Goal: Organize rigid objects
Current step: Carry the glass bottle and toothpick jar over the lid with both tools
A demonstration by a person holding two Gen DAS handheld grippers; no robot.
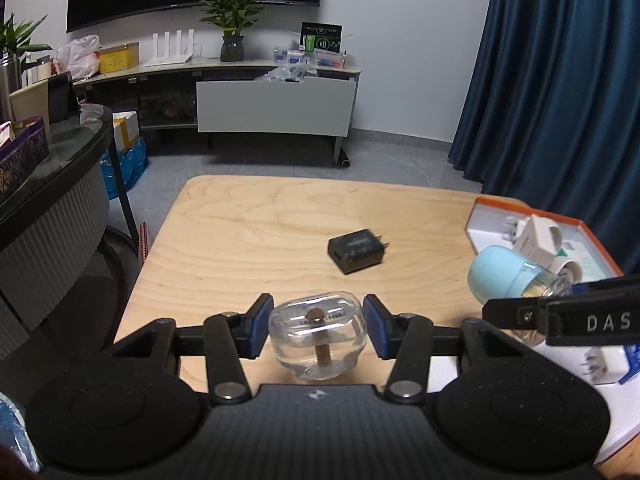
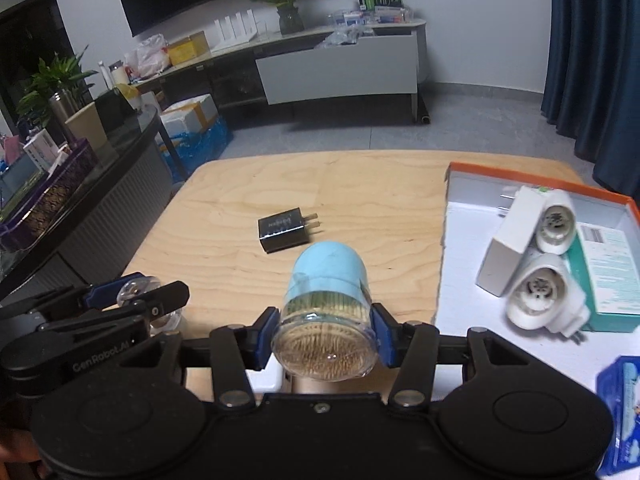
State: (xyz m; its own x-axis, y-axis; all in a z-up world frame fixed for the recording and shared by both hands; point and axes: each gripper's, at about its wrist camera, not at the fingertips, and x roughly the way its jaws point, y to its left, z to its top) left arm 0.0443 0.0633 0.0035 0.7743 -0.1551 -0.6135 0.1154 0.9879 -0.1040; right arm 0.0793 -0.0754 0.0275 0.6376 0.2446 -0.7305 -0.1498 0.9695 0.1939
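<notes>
Left gripper (image 1: 318,330) clamps a clear plastic container (image 1: 317,334) with a brown stem inside, pads pressing both sides, lifted above the near edge of the wooden table (image 1: 248,232). Right gripper (image 2: 324,338) grips a toothpick jar (image 2: 326,308) with a light-blue cap, jar lying along the fingers, cap pointing to 12 o'clock. Black charger (image 2: 285,229) lies flat mid-table, at 11 o'clock of the jar. Orange-rimmed box (image 2: 540,178) sits at 2 o'clock, holding white plug adapters (image 2: 538,294) and a teal carton (image 2: 612,276).
</notes>
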